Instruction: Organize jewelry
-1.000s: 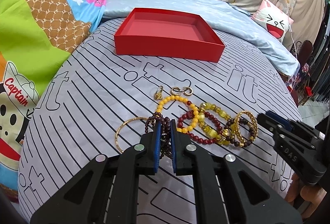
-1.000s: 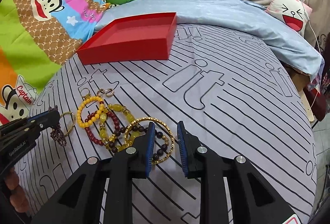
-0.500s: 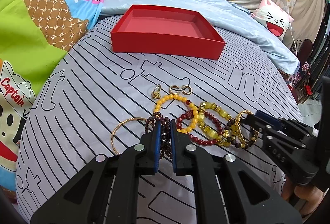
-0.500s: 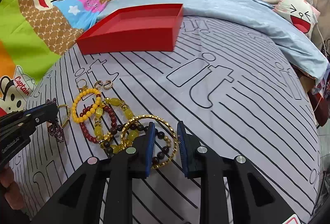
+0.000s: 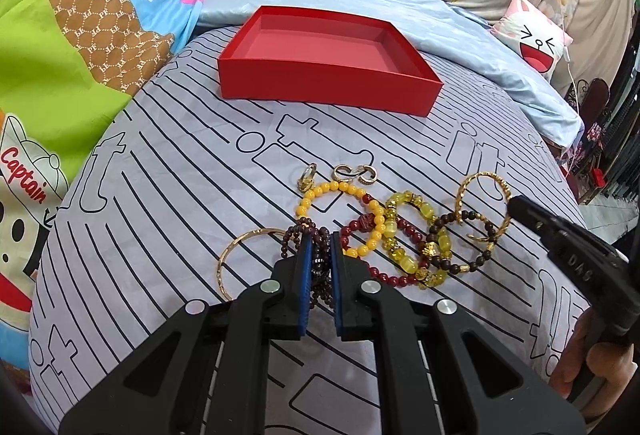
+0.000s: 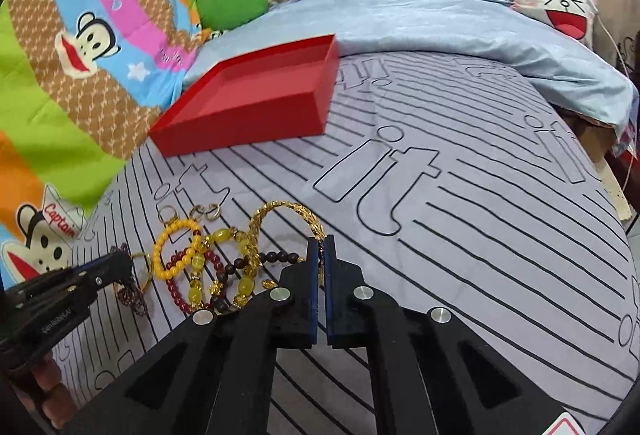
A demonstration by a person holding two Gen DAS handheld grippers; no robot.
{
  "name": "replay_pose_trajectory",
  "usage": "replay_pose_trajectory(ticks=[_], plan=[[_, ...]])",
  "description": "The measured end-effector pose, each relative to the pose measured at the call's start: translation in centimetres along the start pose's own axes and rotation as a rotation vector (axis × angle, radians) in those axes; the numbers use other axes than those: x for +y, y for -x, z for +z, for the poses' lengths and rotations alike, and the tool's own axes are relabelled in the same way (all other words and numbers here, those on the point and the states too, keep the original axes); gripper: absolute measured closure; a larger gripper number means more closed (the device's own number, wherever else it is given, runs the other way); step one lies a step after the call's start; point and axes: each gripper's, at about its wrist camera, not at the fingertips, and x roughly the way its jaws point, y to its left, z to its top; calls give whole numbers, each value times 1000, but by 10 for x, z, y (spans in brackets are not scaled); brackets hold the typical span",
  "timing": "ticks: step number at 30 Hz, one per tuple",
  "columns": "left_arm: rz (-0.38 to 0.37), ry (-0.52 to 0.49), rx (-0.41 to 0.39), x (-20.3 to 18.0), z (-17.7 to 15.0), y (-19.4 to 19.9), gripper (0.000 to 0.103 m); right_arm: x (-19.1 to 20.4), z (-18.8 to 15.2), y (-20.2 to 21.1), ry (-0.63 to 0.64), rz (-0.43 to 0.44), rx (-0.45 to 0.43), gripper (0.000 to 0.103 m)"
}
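Note:
My left gripper (image 5: 320, 247) is shut on a dark maroon bead bracelet (image 5: 295, 235), which rests on the striped bedsheet. My right gripper (image 6: 321, 247) has its jaws closing on a gold chain bracelet (image 6: 280, 209); the pads pinch its rim and it stands tilted up. In the left wrist view the right gripper (image 5: 516, 205) holds that gold bracelet (image 5: 478, 179) at the pile's right end. An open red tray (image 5: 328, 83) sits farther back on the bed, with nothing inside it.
Between the grippers lie a yellow bead bracelet (image 5: 320, 191), a red bead bracelet (image 5: 384, 277), a yellow crystal bracelet (image 5: 400, 255) and a dark brown bead bracelet (image 5: 482, 259). A thin gold bangle (image 5: 232, 255) and small rings (image 5: 356, 173) lie nearby. Blankets and pillows border the sheet.
The right gripper's jaws went from apart around the gold bracelet to closed on it, and the bracelet now stands tipped up. The left gripper kept its grip and place.

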Motion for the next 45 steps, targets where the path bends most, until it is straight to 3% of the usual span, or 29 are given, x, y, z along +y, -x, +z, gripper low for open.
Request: replay_pose_trajectory(ticks=[7, 11, 25, 35, 45], plan=[[-5, -4, -13, -3, -2, 7, 94, -5, -3, 12, -14, -13, -10, 100], [-5, -6, -19, -4, -2, 10, 94, 0, -7, 27, 40, -59, -27, 100], [-27, -32, -61, -12, 8, 24, 94, 10, 13, 48, 35, -14, -105, 100], [-34, -45, -122, 0, 74, 18, 94, 40, 59, 6, 74, 44, -66, 100], [-71, -101, -168, 7, 195, -45, 94, 61, 175, -81, 110, 92, -22, 100]])
